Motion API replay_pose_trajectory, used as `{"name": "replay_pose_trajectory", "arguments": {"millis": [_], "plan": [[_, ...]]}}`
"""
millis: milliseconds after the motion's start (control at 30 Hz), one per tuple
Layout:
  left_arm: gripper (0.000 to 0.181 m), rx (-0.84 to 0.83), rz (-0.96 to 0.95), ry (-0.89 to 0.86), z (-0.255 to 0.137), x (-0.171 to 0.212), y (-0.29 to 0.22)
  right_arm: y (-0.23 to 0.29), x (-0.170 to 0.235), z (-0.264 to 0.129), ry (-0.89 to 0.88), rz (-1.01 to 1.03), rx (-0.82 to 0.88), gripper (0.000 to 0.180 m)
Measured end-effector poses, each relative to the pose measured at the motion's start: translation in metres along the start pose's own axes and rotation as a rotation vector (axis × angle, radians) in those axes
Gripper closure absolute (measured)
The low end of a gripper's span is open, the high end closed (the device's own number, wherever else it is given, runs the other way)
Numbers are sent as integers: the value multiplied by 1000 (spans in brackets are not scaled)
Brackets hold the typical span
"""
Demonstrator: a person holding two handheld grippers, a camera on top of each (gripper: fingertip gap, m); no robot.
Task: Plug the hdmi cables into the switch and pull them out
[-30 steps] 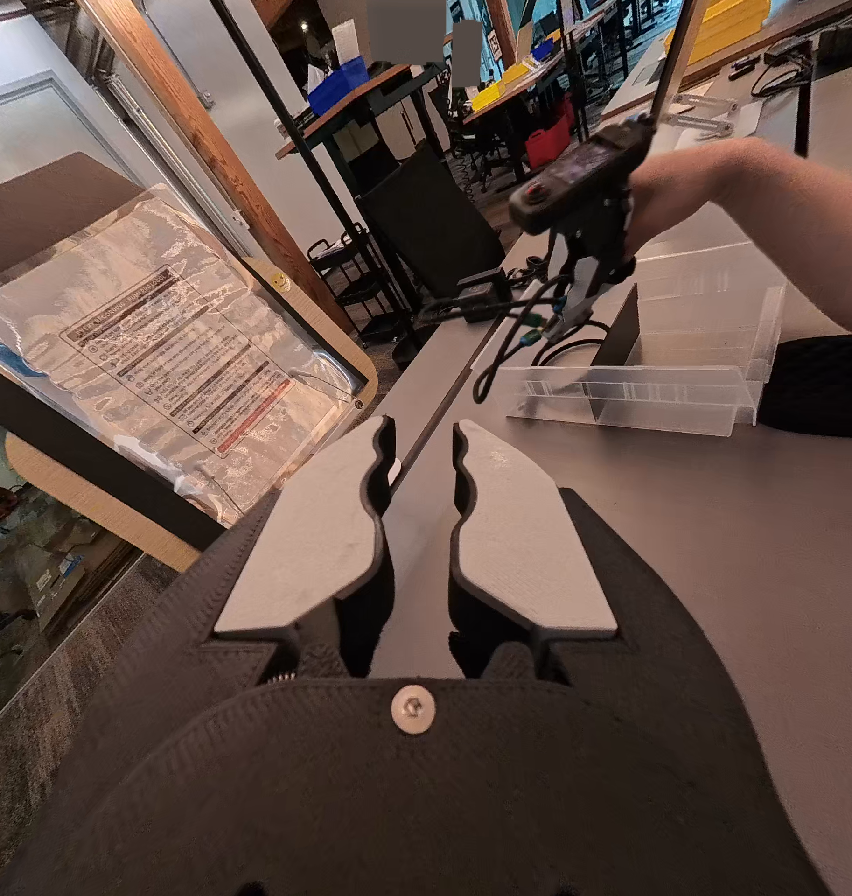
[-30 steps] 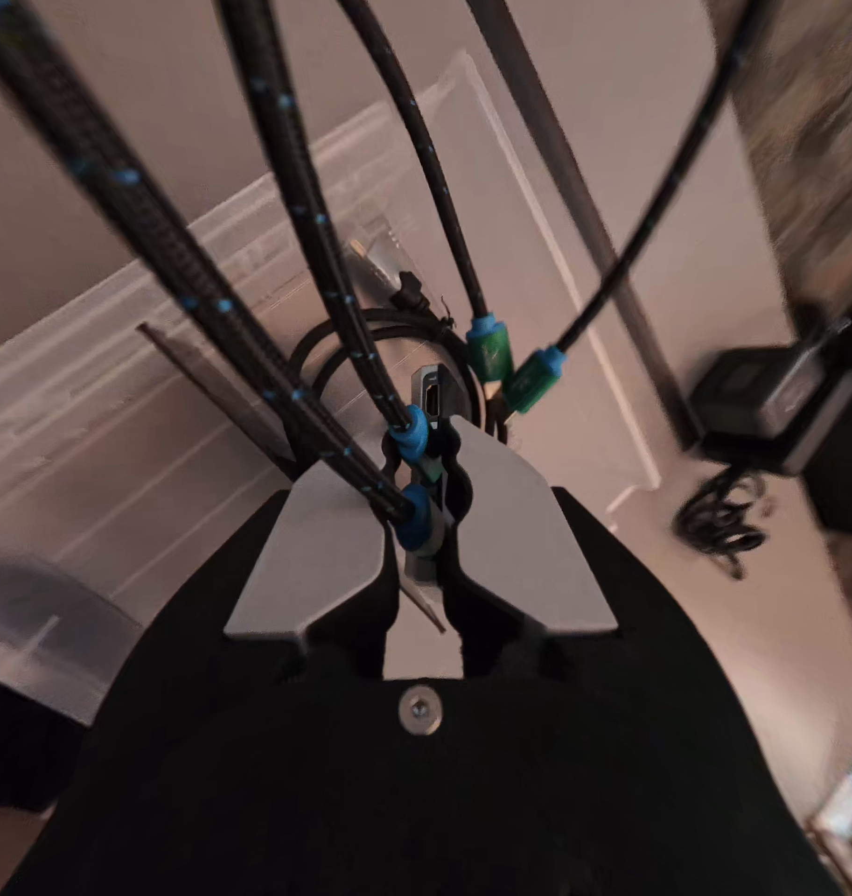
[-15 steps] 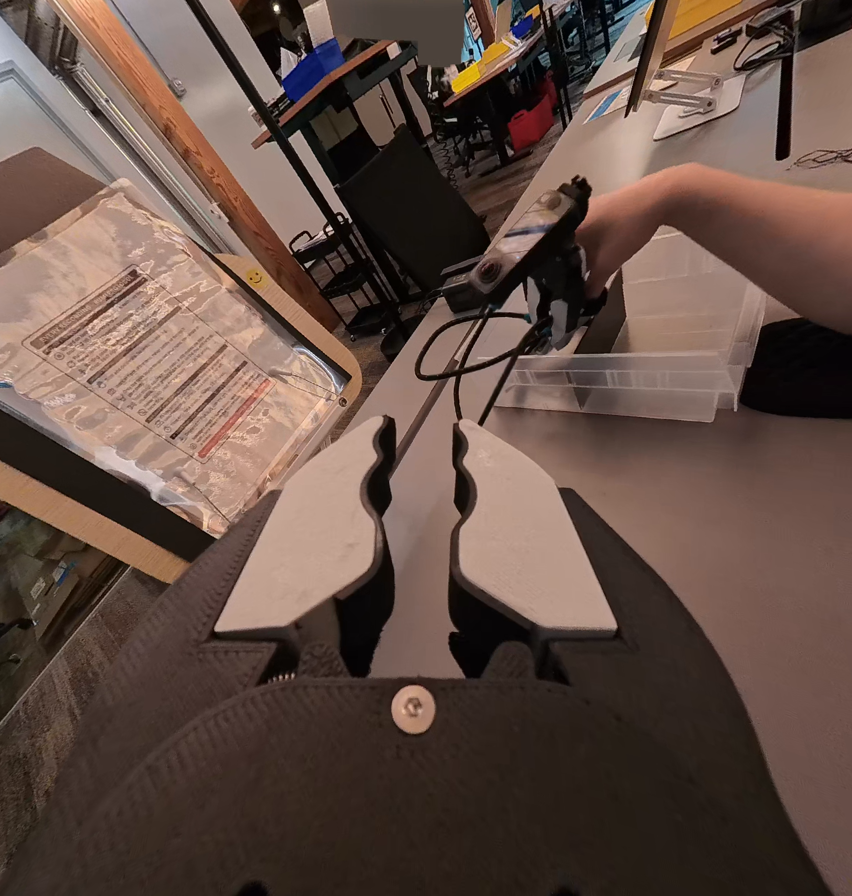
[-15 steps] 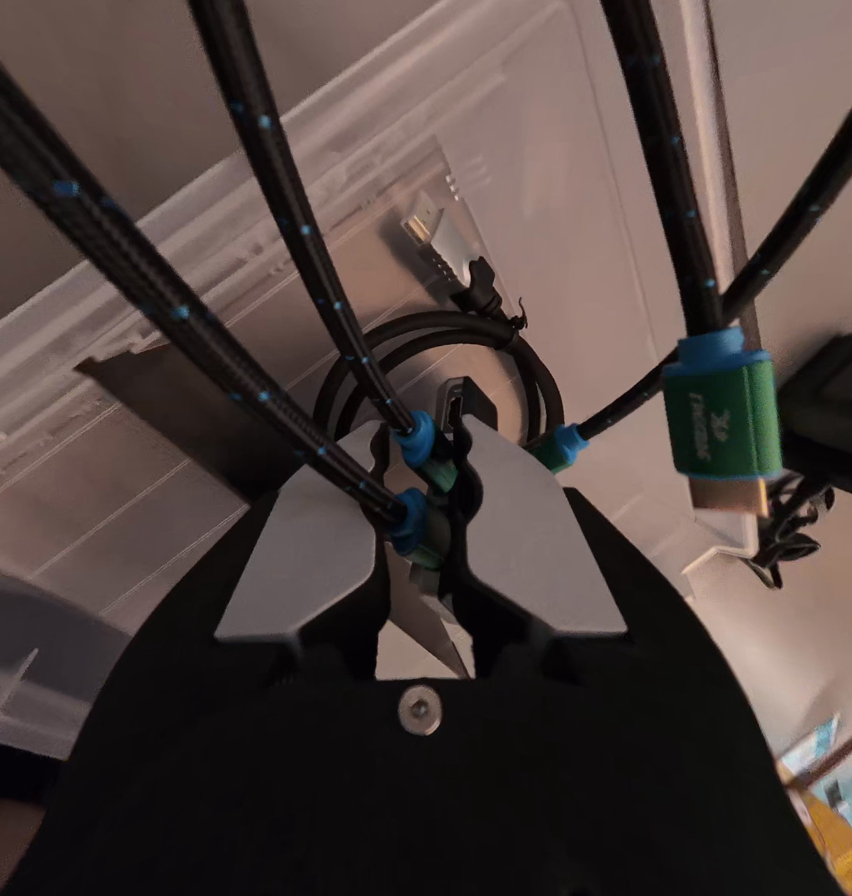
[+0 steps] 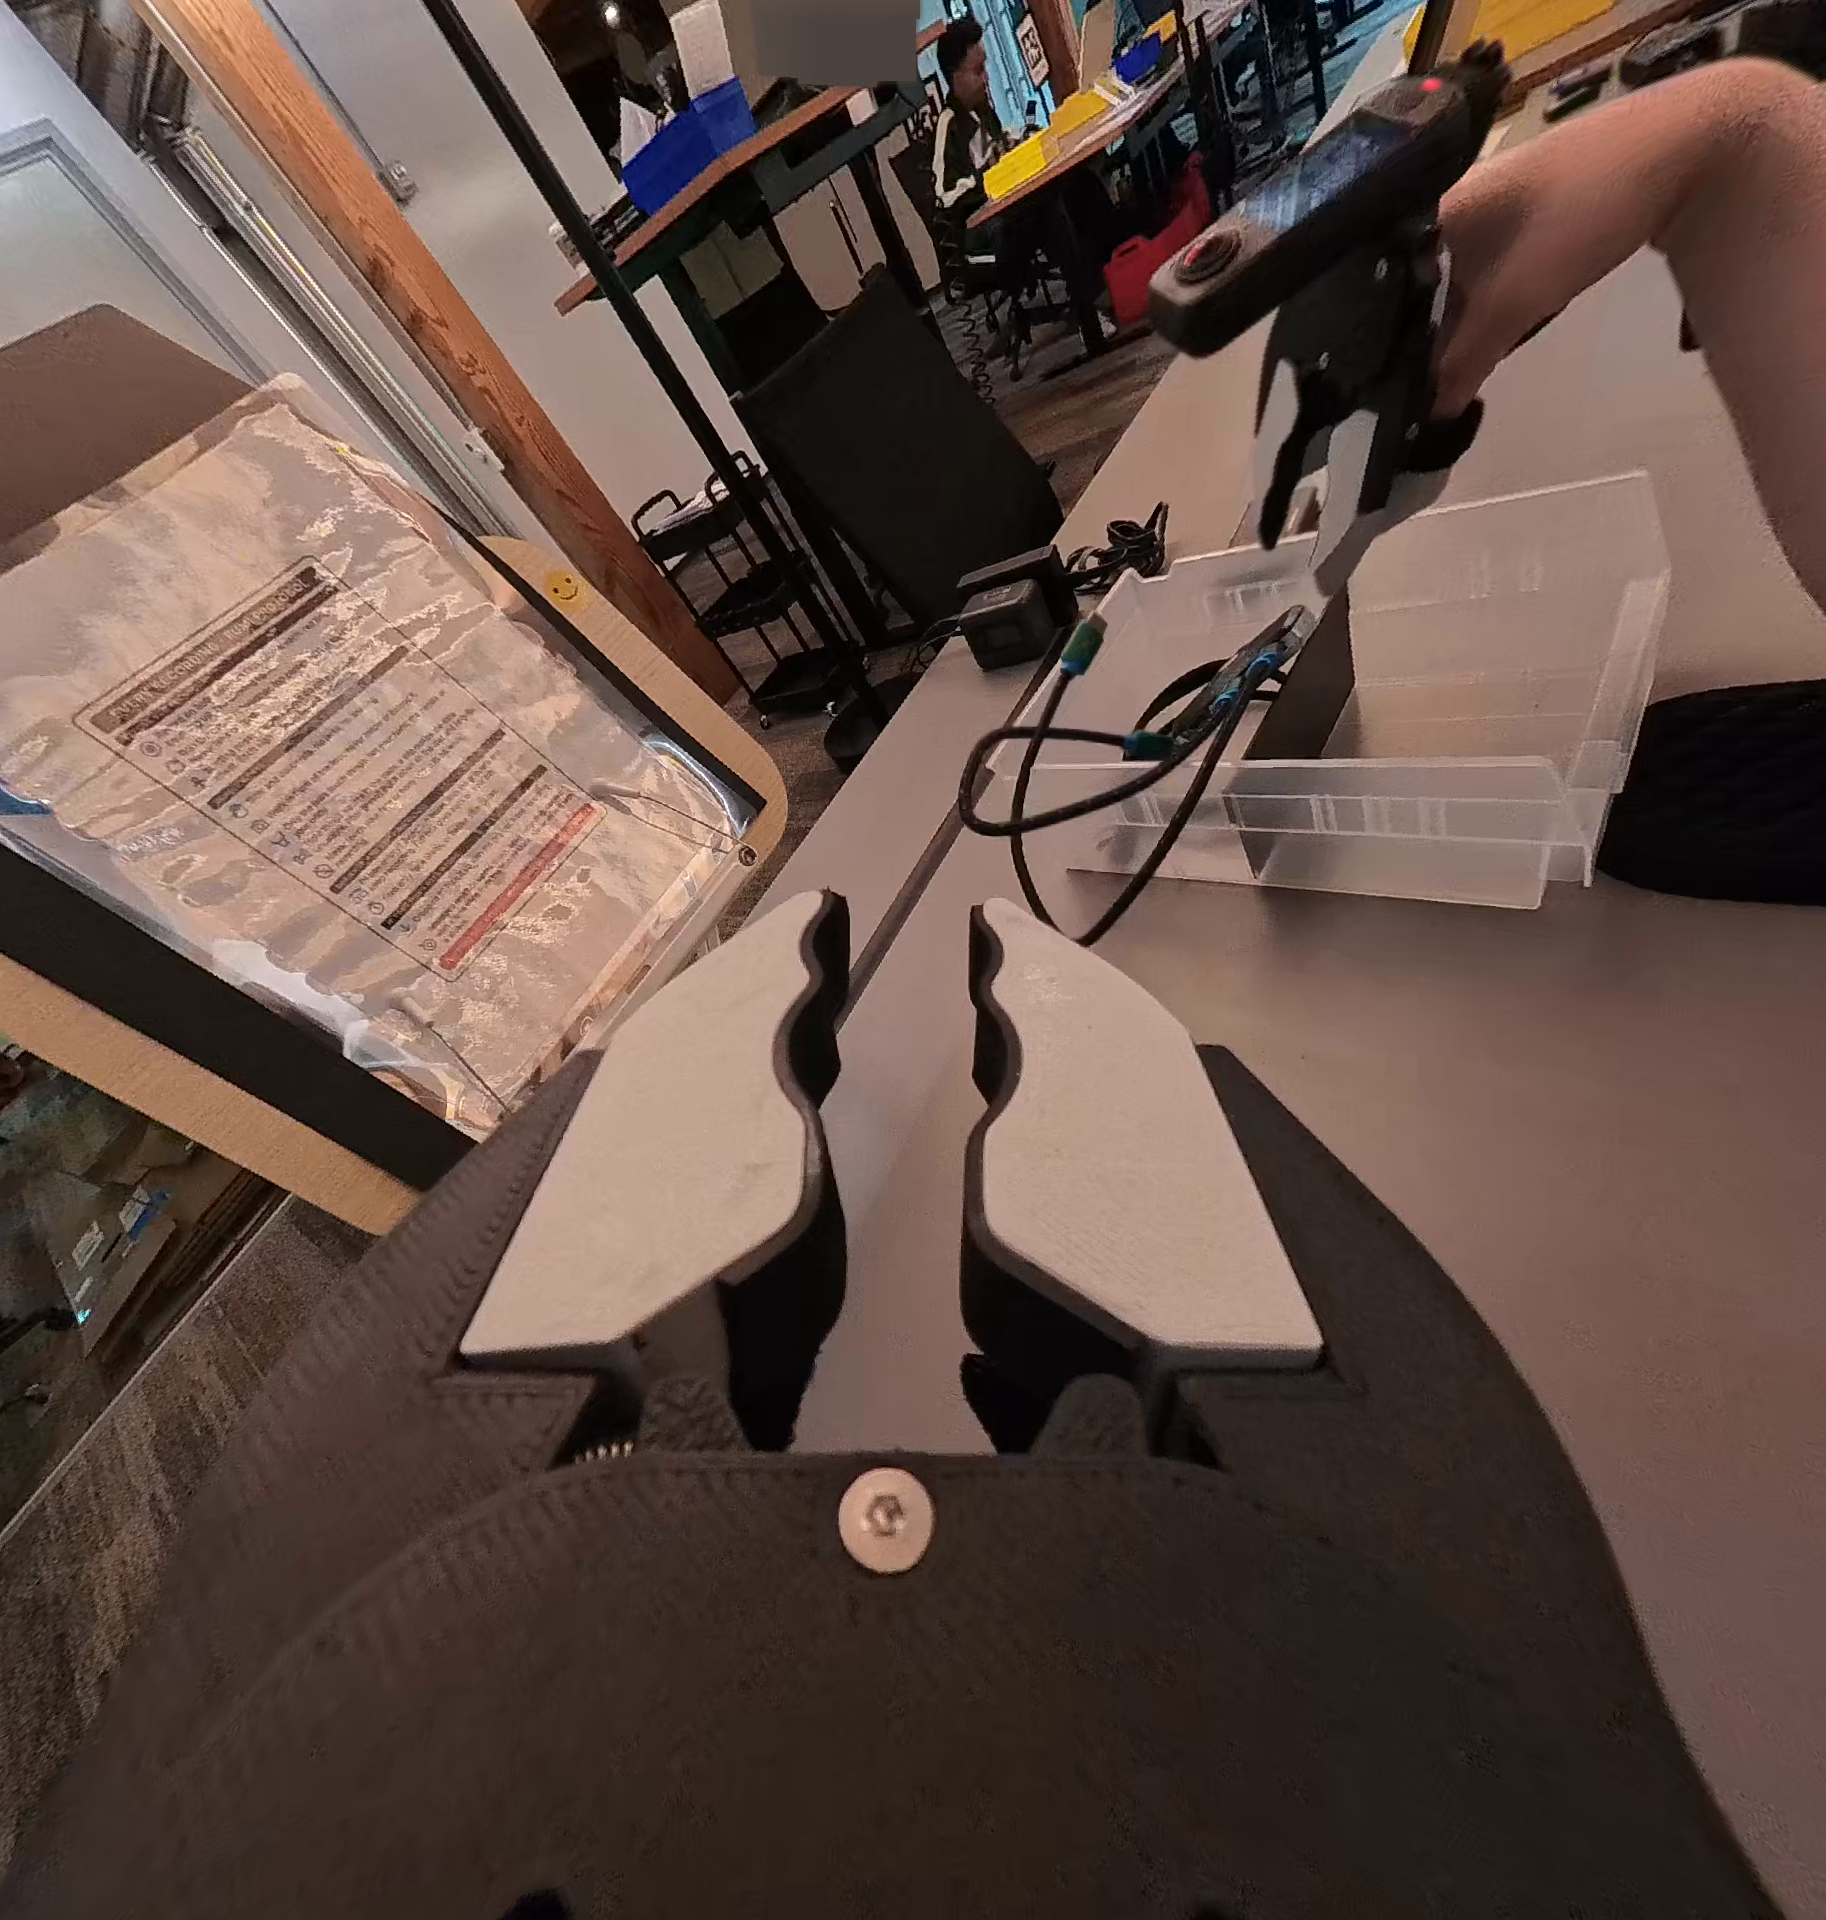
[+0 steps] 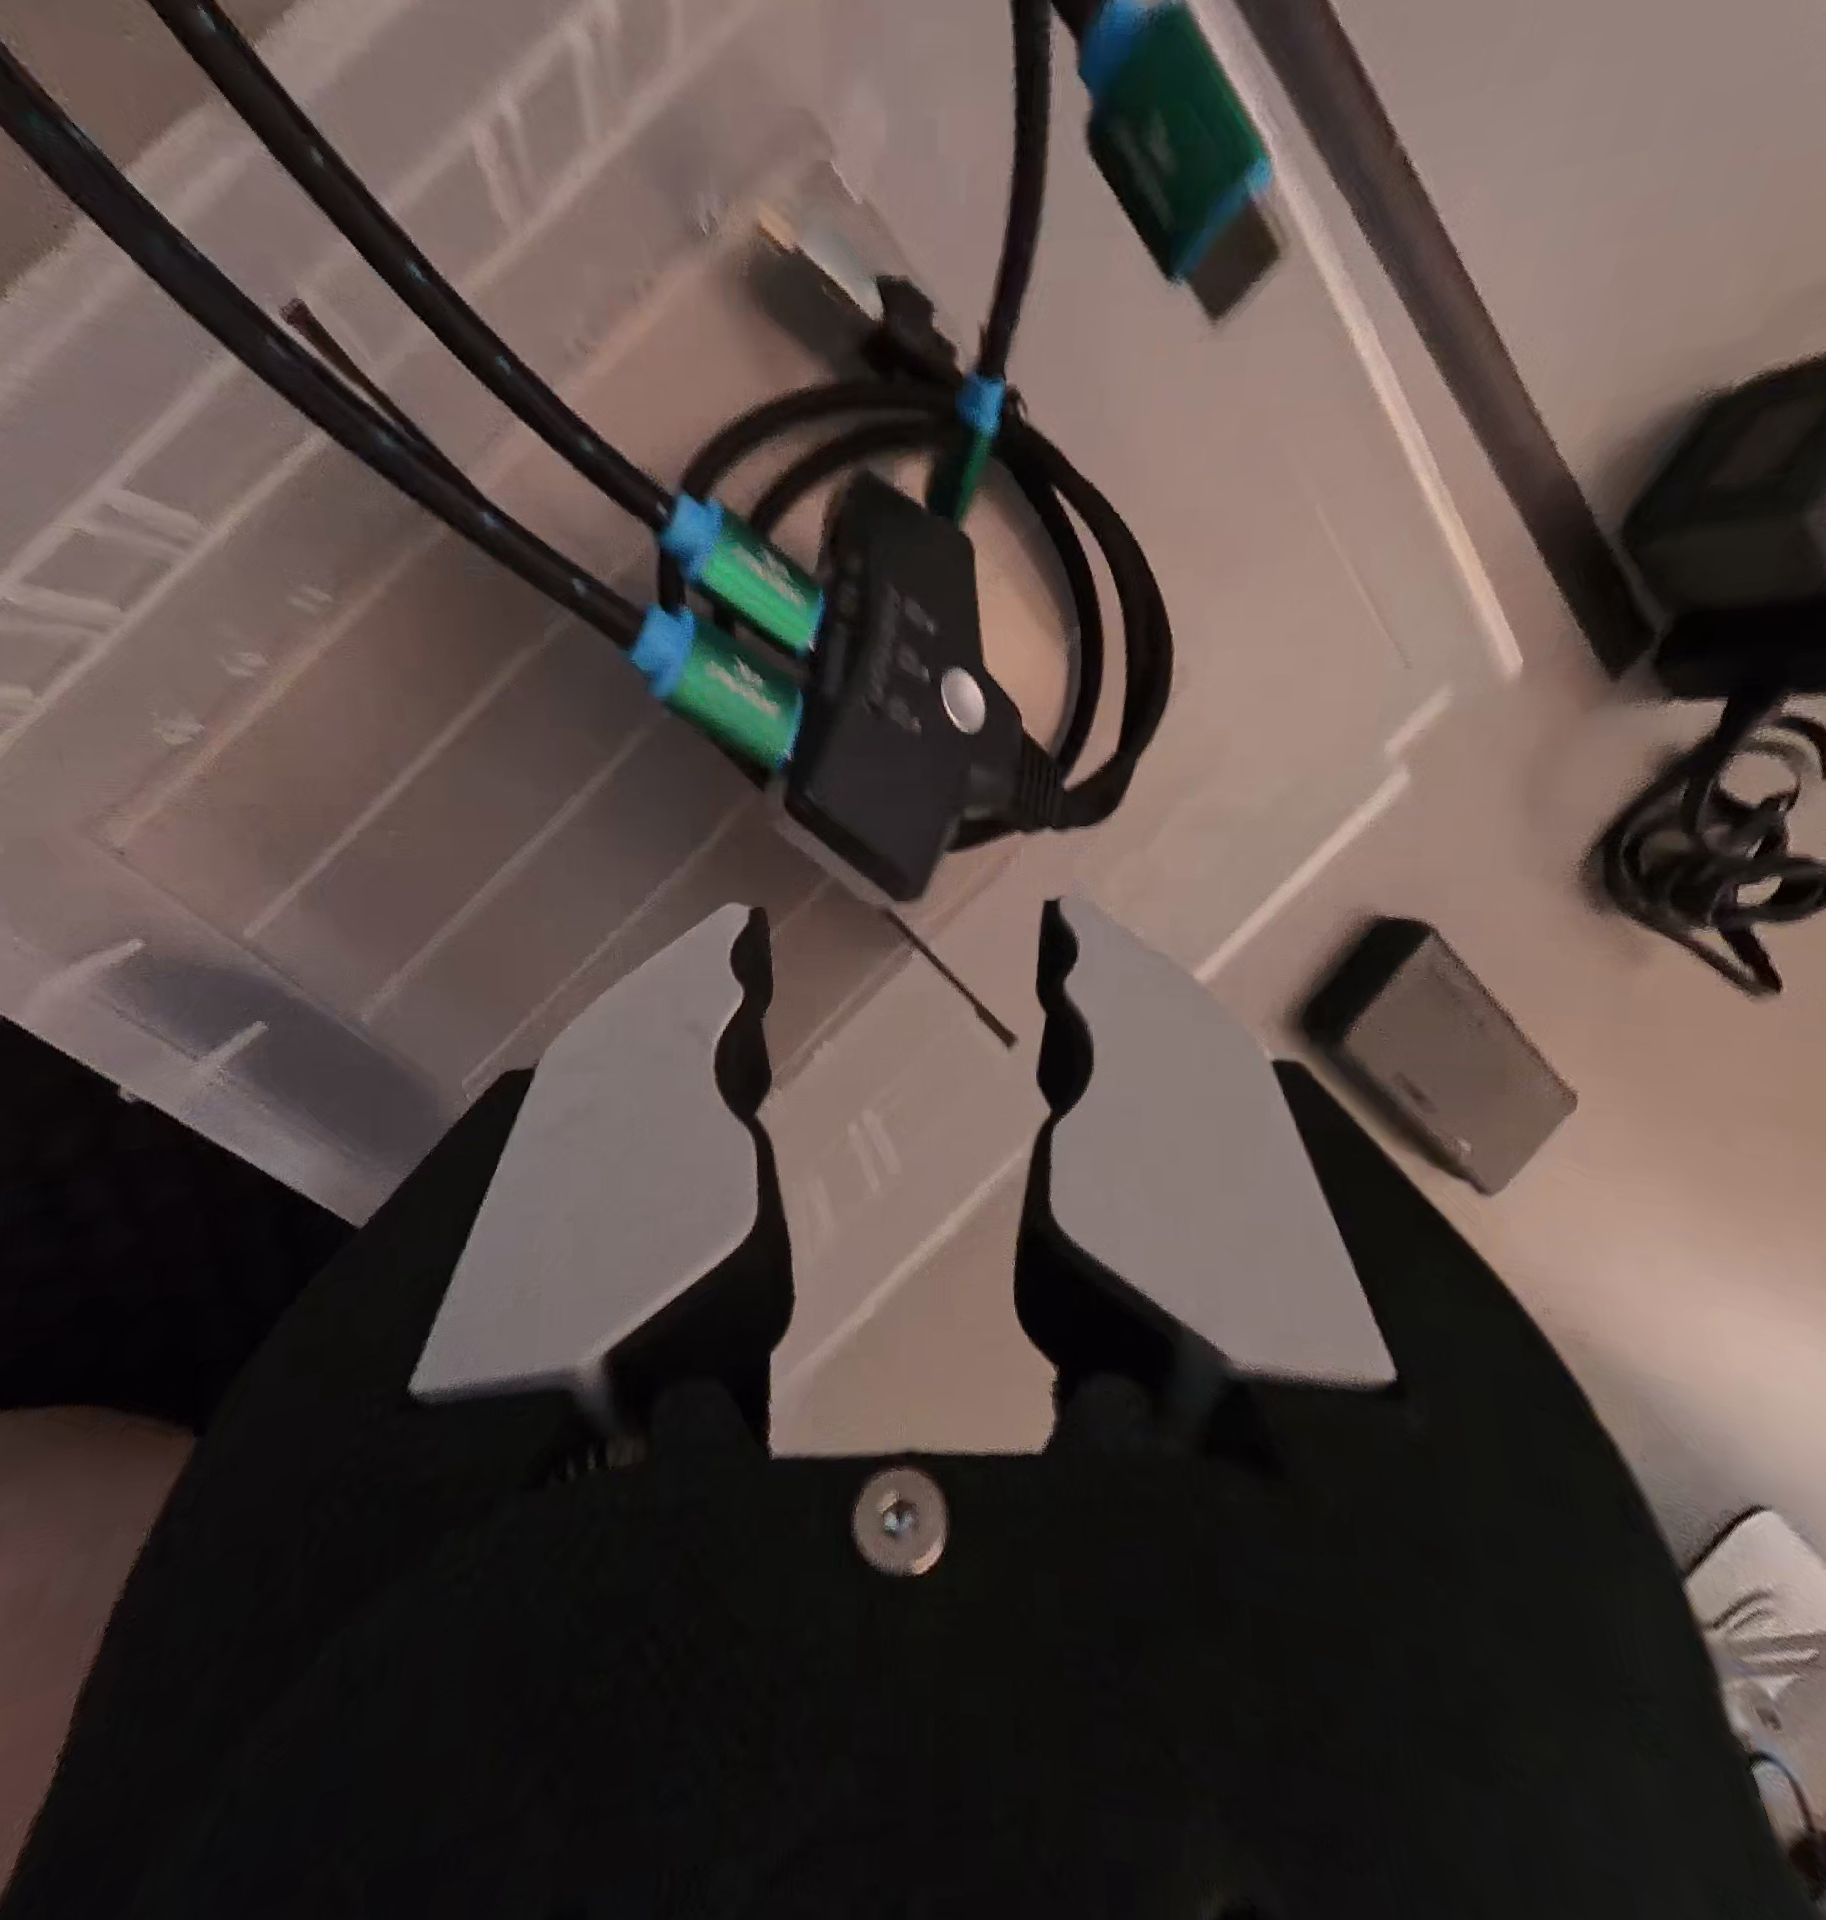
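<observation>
The black HDMI switch [image 6: 904, 707] lies in the clear plastic tray [image 6: 265, 727] on its coiled black lead [image 6: 1106, 623]. Two green-and-blue plugs [image 6: 743, 634] sit in its left side and a third [image 6: 966, 457] at its far end. A loose green plug [image 6: 1179, 177] hangs near the tray's far rim. My right gripper [image 6: 904, 914] is open and empty just above the switch. In the left wrist view it [image 5: 1309, 540] hovers over the tray [image 5: 1408, 831] and switch [image 5: 1252, 665]. My left gripper [image 5: 904, 909] is empty, jaws slightly apart, low over the table.
A black power adapter [image 6: 1761, 551] with a bundled cord [image 6: 1719, 883] and a small grey box [image 6: 1439, 1060] lie right of the tray. A black textured pad [image 5: 1750, 790] sits beside the tray. A board with a plastic-wrapped sheet [image 5: 317, 748] stands past the table's left edge.
My right gripper has let go of the switch, opened and lifted; the switch and its cables now rest in the tray. My left gripper has stayed as it was.
</observation>
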State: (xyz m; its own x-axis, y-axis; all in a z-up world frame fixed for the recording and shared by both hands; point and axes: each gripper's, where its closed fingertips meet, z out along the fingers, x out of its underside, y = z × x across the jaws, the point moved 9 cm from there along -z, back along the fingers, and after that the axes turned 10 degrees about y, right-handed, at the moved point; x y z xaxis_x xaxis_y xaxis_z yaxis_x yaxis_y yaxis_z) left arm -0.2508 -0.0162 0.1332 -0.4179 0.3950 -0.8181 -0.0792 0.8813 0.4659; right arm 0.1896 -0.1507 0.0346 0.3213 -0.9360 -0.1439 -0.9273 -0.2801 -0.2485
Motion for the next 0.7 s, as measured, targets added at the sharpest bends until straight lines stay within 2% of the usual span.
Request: {"name": "replay_pose_trajectory", "arguments": {"millis": [67,133,167,267,333,400,433,567,700], "plan": [[160,-1,4,4,0,0,-1,-16,11,-2,-24,74,58,136],[160,0,5,5,1,0,-1,-39,20,-1,-22,278,91,137],[160,0,5,6,1,0,-1,-49,23,4,-16,387,70,136],[160,2,7,17,4,0,-2,-65,23,30,-35,571,-148,134],[160,0,10,28,6,1,-2,-67,28,50,50,623,-257,144],[160,-3,13,34,6,2,-2,-68,36,66,133,618,-293,154],[160,-1,13,32,6,2,-2,-68,34,66,81,616,-373,173],[160,2,11,36,8,2,-2,-88,42,72,7,807,-375,175],[160,-6,22,45,7,2,-3,-99,56,75,-40,906,-372,173]]}}
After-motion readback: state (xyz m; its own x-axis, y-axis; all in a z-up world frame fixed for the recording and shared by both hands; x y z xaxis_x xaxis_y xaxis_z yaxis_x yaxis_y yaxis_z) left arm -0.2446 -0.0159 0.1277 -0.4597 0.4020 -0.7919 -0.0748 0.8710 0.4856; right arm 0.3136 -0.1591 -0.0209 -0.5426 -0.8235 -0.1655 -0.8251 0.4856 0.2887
